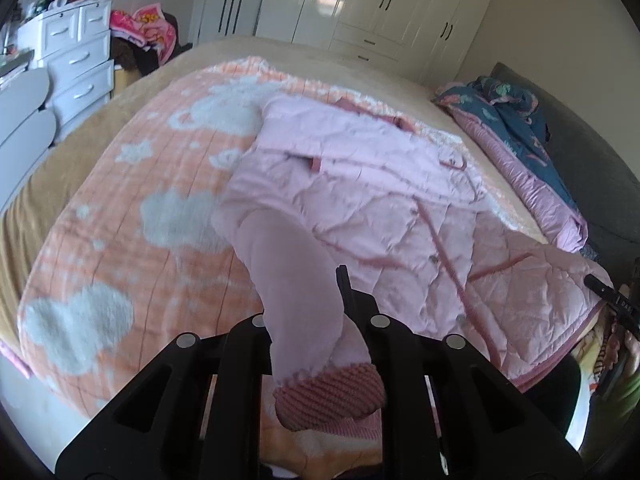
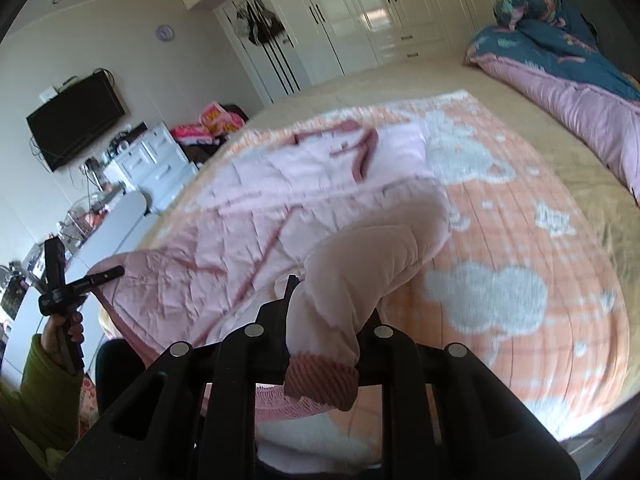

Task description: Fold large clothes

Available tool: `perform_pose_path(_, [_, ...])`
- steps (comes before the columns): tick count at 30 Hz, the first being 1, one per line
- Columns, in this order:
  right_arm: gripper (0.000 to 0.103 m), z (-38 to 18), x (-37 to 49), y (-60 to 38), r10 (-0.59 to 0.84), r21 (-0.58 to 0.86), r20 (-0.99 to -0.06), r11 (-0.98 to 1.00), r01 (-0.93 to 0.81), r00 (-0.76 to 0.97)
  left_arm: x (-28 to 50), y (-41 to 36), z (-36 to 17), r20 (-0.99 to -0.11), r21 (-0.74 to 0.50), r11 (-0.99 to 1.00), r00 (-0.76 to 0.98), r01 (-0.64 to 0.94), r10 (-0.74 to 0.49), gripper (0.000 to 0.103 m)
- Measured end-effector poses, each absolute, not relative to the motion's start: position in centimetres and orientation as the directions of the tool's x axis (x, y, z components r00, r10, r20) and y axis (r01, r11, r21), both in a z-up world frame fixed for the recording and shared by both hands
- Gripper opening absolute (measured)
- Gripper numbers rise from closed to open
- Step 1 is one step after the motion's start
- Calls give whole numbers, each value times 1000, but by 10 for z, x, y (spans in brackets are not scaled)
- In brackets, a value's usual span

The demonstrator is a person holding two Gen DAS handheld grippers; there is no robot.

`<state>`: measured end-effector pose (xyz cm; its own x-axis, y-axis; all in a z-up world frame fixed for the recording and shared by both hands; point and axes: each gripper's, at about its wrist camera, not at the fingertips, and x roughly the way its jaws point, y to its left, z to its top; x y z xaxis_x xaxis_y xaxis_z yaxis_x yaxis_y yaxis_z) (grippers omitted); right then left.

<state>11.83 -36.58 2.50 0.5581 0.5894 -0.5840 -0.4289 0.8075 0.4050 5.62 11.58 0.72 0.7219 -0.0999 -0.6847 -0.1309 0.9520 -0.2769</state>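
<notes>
My left tool (image 1: 320, 300) is clamped on one sleeve (image 1: 296, 280) of the pink quilted jacket (image 1: 360, 184), the ribbed cuff (image 1: 332, 396) bunched just behind its fingers. My right tool (image 2: 332, 304) grips the other sleeve (image 2: 360, 264) the same way, its darker ribbed cuff (image 2: 320, 384) hanging toward the camera. Both sleeves rise off the bed (image 1: 92, 124) near its closest edge. From the right wrist view, my left hand (image 2: 64, 332) shows at the jacket's near corner. The jacket's body lies spread on the orange blanket (image 1: 120, 240) with white cloud shapes, its dark pink trim facing up, reaching toward the bed's middle. Along the bed's far right edge sits a bundled blue and pink quilt (image 2: 560, 52). Beyond the bed stand a white dresser (image 1: 76, 68) and white wardrobes (image 2: 380, 12).
</notes>
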Motion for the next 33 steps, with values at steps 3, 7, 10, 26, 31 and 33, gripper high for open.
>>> perform_pose_path(3, [18,33,125,-366,590,409,-576,807,-425,566,64,118,18,-668,-286,950,737,-127,-103,8])
perform_pose_path(7, [18,42,131,-368,605,435,-549,796,-421,577,74,119,30,-653,-293,948,750,-121,-106,8])
perform_pose_path(10, [17,49,139,-369,606,442,-537,795,-416,587,81,120,38,-641,-300,947,760,-114,-111,8])
perform_pose_path(26, [17,94,169,-361,611,445,-474,787,-426,634,119,126,82,-594,-318,941,798,-115,-103,8])
perform_pose_path(31, [17,101,179,-363,602,463,-463,790,-401,651,125,130,95,-573,-332,937,812,-112,-106,8])
perform_pose_path(33, [16,103,183,-363,595,465,-461,794,-392,658,128,130,98,-573,-328,938,813,-112,-103,8])
